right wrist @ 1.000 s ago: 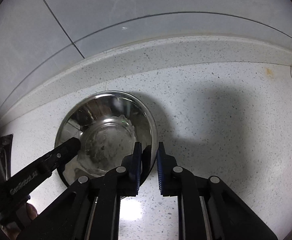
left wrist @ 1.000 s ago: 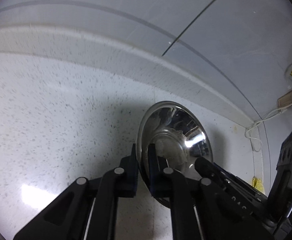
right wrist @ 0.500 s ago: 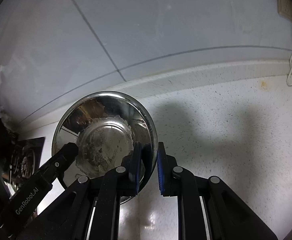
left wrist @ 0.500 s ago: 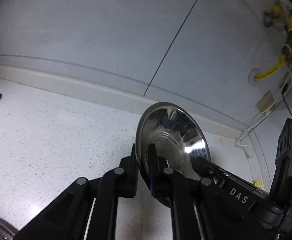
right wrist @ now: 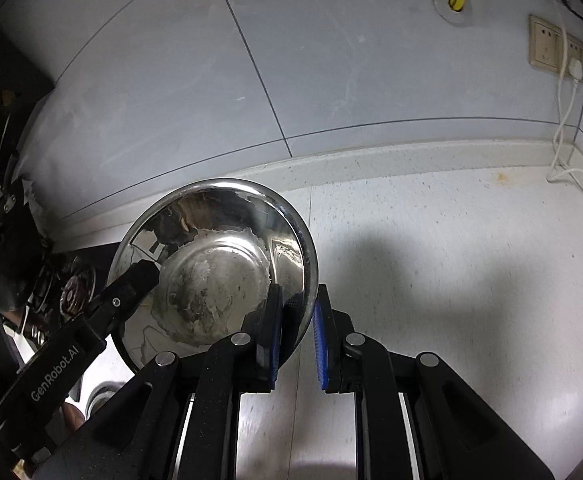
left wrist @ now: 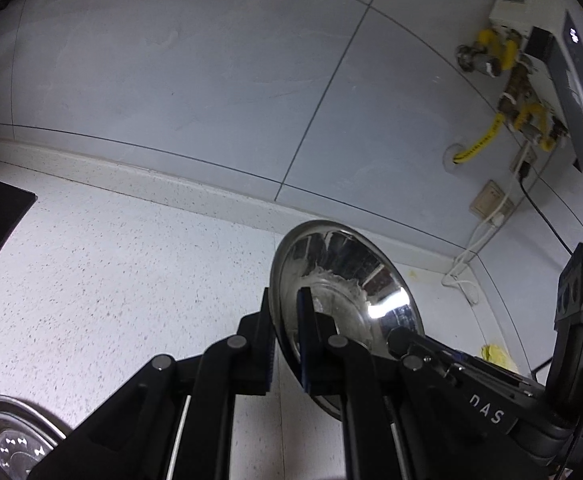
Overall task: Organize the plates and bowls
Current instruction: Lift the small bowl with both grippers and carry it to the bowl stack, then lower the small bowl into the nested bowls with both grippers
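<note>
A shiny steel bowl (left wrist: pixel 347 280) (right wrist: pixel 215 264) with dried residue on its bottom hangs above the speckled white countertop, held from both sides. My left gripper (left wrist: pixel 285 332) is shut on its left rim, one finger inside and one outside. My right gripper (right wrist: pixel 297 320) is shut on the opposite rim in the same way. Each view shows the other gripper reaching in: the right gripper's finger (left wrist: pixel 431 352) in the left wrist view, the left gripper's finger (right wrist: pixel 127 292) in the right wrist view.
A grey tiled wall (left wrist: pixel 211 80) rises behind the countertop (right wrist: pixel 451 260). A water heater with yellow pipes (left wrist: pixel 531 80) and a socket with white cables (right wrist: pixel 551 48) sit to the right. A black stove (right wrist: pixel 51 280) lies at the left, and another steel dish (left wrist: pixel 7 440) shows at the lower left.
Both grippers have lifted the bowl up from near the countertop and tilted upward, so more of the wall, the heater and the stove now show. Both grips stayed the same.
</note>
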